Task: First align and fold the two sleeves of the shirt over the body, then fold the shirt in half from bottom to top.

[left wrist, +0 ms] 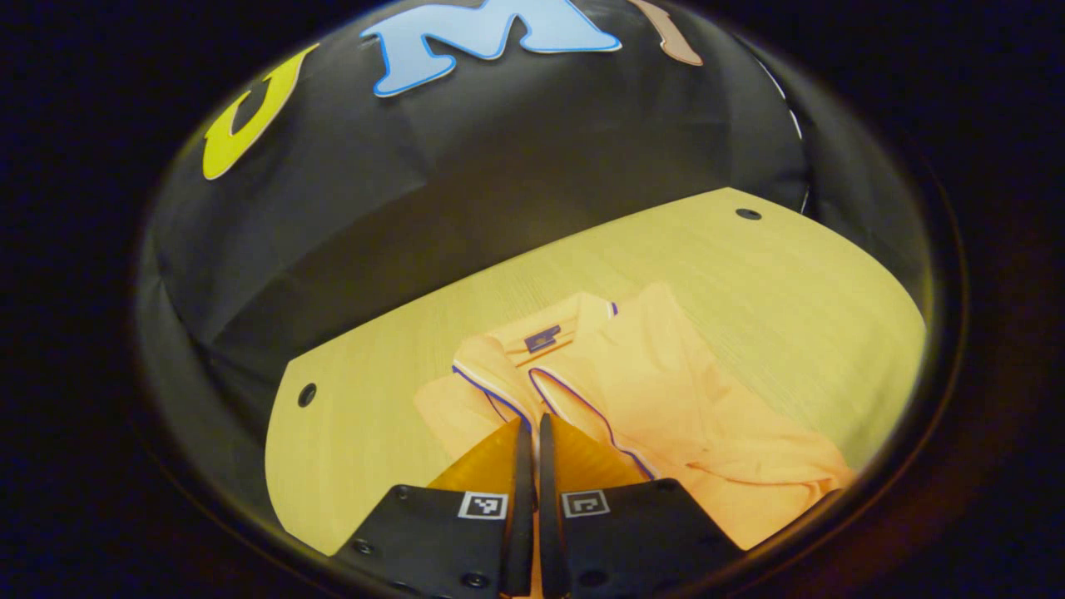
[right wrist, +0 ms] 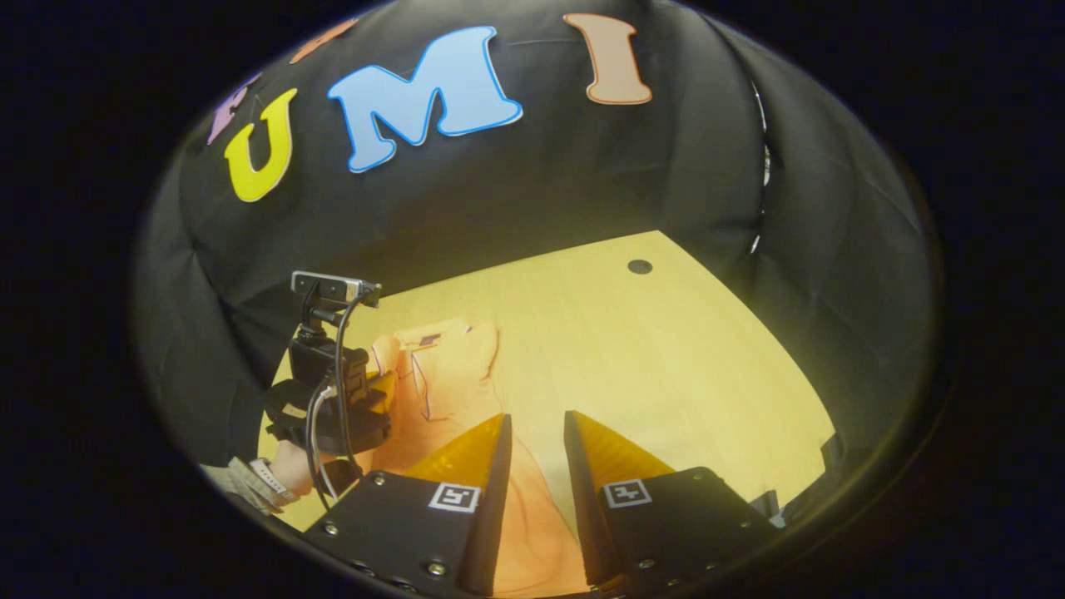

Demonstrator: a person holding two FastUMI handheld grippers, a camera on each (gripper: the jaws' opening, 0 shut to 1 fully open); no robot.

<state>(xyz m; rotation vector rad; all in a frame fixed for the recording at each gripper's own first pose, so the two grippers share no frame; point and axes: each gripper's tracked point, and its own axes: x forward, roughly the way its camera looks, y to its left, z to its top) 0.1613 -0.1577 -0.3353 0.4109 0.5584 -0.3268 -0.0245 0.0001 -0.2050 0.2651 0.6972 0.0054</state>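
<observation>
1. Shirt [left wrist: 657, 399]: orange polo, lying on the tabletop [left wrist: 799, 283], collar toward the booth wall; sleeves appear already laid over the body.
2. Left claw [left wrist: 530, 433]: fingers nearly pressed together, a sliver of orange fabric in the slit; whether they truly pinch it cannot be told.
3. Right claw [right wrist: 537, 433]: fingers slightly spread, poised over the shirt's edge, fabric between but not clearly gripped.
4. Step, judged: start of the bottom-to-top fold.
5. Next move calls for: both claws pinching the hem corners, lifting together, carrying them to the collar.
</observation>
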